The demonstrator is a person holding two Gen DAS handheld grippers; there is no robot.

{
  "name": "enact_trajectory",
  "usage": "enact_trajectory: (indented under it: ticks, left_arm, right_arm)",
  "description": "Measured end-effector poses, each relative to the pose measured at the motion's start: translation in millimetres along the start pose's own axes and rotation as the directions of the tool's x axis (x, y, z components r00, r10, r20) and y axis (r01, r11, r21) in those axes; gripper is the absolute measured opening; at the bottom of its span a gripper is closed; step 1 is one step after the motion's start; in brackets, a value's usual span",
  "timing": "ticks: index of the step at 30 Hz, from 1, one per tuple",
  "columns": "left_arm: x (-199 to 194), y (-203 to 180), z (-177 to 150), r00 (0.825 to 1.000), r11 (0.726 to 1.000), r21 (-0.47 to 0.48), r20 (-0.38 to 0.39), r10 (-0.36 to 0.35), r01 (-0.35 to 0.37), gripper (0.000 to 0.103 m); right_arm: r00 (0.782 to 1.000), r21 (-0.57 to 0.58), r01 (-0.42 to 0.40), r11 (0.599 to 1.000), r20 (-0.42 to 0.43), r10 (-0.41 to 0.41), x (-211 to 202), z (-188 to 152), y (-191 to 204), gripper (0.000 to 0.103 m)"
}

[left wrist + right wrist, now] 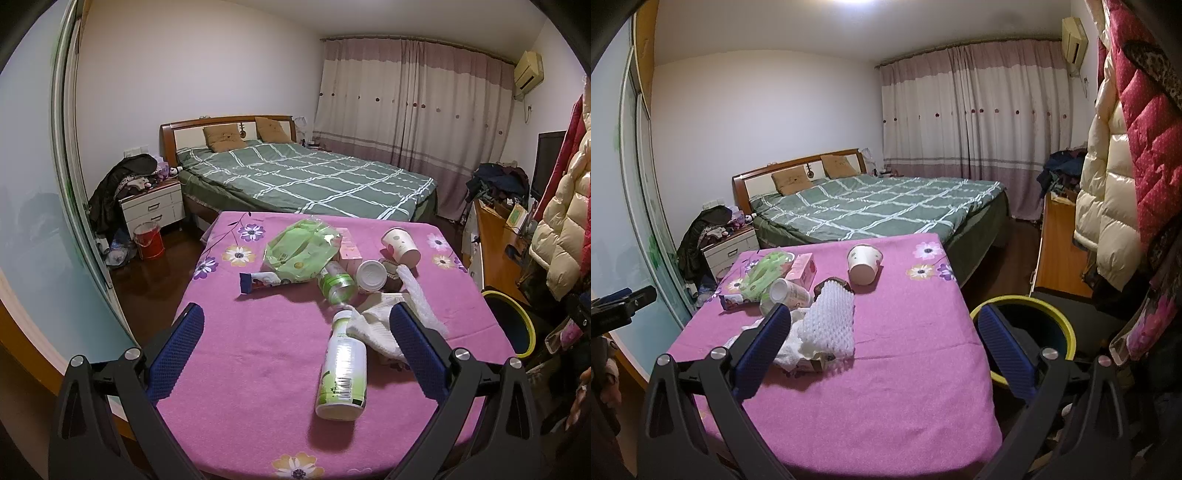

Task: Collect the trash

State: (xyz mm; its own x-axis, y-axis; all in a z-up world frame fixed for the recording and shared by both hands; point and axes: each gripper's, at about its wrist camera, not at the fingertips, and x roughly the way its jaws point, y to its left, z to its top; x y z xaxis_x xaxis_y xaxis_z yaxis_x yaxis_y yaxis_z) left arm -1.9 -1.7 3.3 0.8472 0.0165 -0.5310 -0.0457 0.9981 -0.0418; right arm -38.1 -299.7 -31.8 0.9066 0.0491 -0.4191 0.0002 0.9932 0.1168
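- Left wrist view: I see my left gripper (295,325) spread wide, holding nothing; the white-and-green bottle (342,367) lies on its side on the pink tablecloth (258,350), between the fingers, untouched.
- Right wrist view: my right gripper (882,325) is released and empty; the white foam net (827,321) lies just beside its left finger, the yellow-rimmed bin (1067,332) behind its right finger.
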Motion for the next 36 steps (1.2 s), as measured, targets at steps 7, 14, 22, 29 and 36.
enact_trajectory:
  ticks: [7, 14, 22, 29, 36]
  left_arm:
    - [2, -1, -2, 1.0, 1.0, 0.001, -0.012, -0.005, 0.005, 0.099]
    - [4, -1, -3, 1.0, 1.0, 0.001, -0.02, -0.008, 0.008, 0.099]
    - [4, 0, -3, 1.0, 1.0, -0.001, -0.022, -0.009, 0.009, 0.099]
    - [7, -1, -4, 1.0, 1.0, 0.002, -0.025, -0.009, 0.009, 0.099]
    - [11, -2, -6, 0.999, 1.0, 0.003, -0.036, -0.013, 0.013, 0.099]
  right_arm:
    - [1.0, 0.007, 0.007, 1.0, -0.015, -0.006, 5, -3, 1, 0.097]
    - [1.0, -0.002, 0.022, 1.0, -0.016, -0.022, 7, -4, 2, 0.097]
    - [1.0, 0.001, 0.021, 1.0, -0.018, -0.021, 8, -4, 2, 0.097]
    - [1.0, 0.003, 0.019, 1.0, -0.017, -0.019, 9, -3, 0, 0.097]
    - [1.0, 0.004, 0.019, 1.0, -0.016, -0.018, 8, -4, -1, 0.097]
